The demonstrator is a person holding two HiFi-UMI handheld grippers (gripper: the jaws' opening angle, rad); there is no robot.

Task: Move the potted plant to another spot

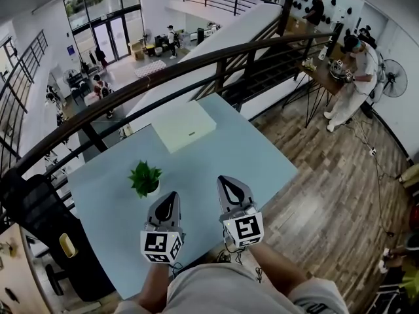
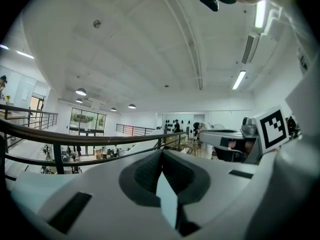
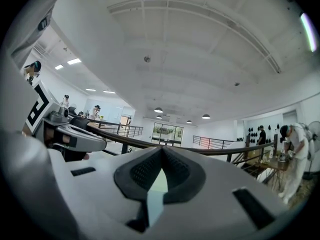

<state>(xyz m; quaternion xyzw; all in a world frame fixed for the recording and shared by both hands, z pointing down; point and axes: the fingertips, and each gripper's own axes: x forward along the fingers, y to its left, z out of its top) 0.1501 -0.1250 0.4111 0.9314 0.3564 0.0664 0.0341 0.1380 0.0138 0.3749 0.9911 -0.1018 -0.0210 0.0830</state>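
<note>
Both grippers hover side by side over the pale blue table (image 1: 262,156), level; the left gripper (image 1: 172,195) has its jaws pressed together at the tips, nothing between them; the right gripper (image 1: 226,181) matches it, jaws closed and empty. The potted plant (image 1: 145,178) stands upright on the table, just ahead and to the left of the left gripper's tip, not touched. Farther back lies a cream flat box (image 1: 183,125), well apart from the plant. Behind the table runs a dark railing (image 1: 196,61)
</note>
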